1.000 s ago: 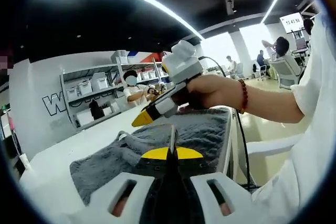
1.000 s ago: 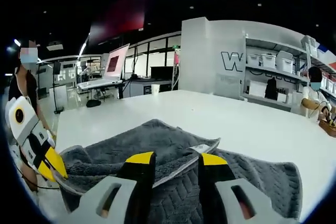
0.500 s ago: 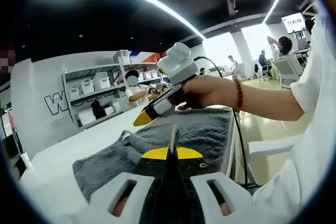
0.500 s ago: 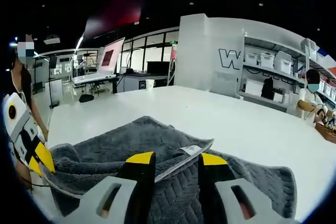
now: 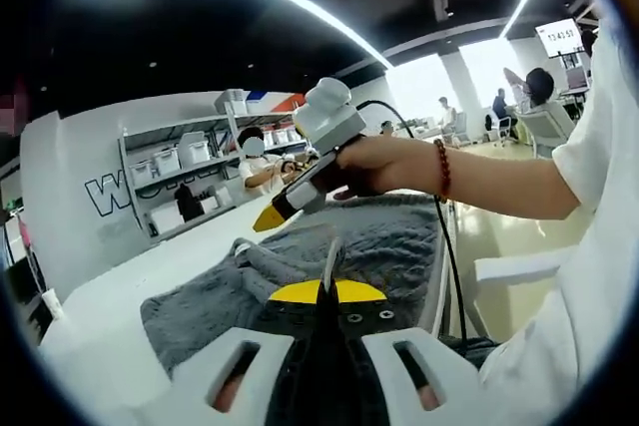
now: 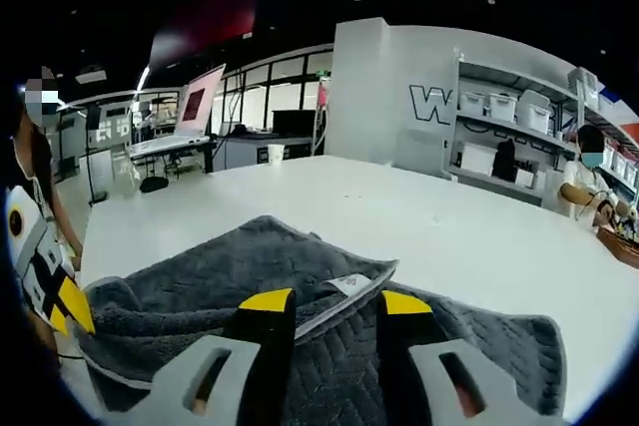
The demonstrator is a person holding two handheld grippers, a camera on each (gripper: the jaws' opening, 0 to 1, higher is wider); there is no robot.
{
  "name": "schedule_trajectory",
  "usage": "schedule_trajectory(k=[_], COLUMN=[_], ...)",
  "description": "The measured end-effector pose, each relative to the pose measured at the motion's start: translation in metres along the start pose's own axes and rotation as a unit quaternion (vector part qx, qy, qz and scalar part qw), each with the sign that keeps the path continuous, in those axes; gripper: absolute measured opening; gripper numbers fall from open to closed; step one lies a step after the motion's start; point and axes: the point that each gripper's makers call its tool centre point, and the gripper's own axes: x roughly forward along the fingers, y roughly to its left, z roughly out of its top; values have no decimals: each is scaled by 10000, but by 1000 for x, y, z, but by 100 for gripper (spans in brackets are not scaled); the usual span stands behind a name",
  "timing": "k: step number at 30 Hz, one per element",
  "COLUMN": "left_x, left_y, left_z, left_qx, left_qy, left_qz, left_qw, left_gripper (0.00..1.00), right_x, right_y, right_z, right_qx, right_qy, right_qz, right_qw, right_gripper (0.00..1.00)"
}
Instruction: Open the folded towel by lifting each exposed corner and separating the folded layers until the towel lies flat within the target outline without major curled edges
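Lying on the white tabletop (image 6: 419, 216), the grey towel (image 6: 240, 271) is spread partly open, with an upper layer raised and folded over a lower herringbone-textured layer. In the right gripper view, the right hand-held gripper (image 6: 332, 304) is seen with its jaws parted a little, the pale hemmed edge (image 6: 339, 308) of the upper layer passing between them; whether that edge is actually pinched cannot be told. The left hand-held gripper (image 6: 62, 308) appears at 9 o'clock in that view, at the near towel edge. In the left gripper view, the left hand-held gripper (image 5: 324, 291) is shown with its jaws closed together on a thin upright strip, judged to be towel edge. The towel is judged soft, limp and light, with a thick pile that drapes and sags rather than holding shape. Hold is best taken at the hemmed edge near the white label (image 6: 351, 284), where the layers are seen apart, so that one layer alone is lifted.
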Motion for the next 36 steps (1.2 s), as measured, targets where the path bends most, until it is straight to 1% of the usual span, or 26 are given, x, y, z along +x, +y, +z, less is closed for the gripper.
schedule_trajectory(k=[3,6,9,10,11,12,16,20,24,25,26,27,29,32,34,36], left_x=[0,0,1,1,1,1,0,-1,-2,-1,-1,0,0,0,-1,-1], left_y=[-1,-2,-3,-3,-2,-2,-1,-1,-2,-2,-1,-2,-5,-4,-5,-6], left_z=[1,0,0,0,0,0,-1,-1,4,3,1,0,2,-1,0,0], left_qx=[-16,-13,-19,-12,-24,-30,-52,-42,-106,-79,37,65,-52,30,-40,-45], left_qy=[-25,-5,2,3,-2,-2,-4,0,-101,-65,35,49,-34,63,3,4], left_qz=[-10,-37,-50,-56,-43,-42,-37,-40,-89,-37,6,-17,-100,-62,-102,-119], left_qw=[10000,10000,10000,10000,10000,10000,10000,10000,9999,9999,10000,10000,9999,10000,9999,9999], left_gripper=[2,2,2,2,2,2,2,2,2,2,2,2,2,2,2,2], right_x=[4,5,8,10,11,11,17,18,18,19,19,20,22,26,29,31], right_y=[-4,-7,-8,-8,-2,1,-5,-7,-8,-8,-6,-6,-6,-8,-10,-12], right_z=[-2,-1,0,-2,-3,-3,-2,1,1,0,-1,-1,-1,-4,-6,-8], right_qx=[-31,74,75,118,282,322,260,333,366,386,446,454,556,591,590,628], right_qy=[86,76,99,116,73,66,124,110,93,95,101,80,39,91,138,165], right_qz=[-63,-70,-100,-75,33,80,-7,-46,-107,-120,-129,-119,-120,-171,-192,-219], right_qw=[9999,9999,9999,9998,9996,9994,9996,9994,9992,9991,9989,9989,9984,9981,9980,9977], right_gripper=[28,28,28,27,27,27,27,27,27,27,27,27,27,27,26,26])
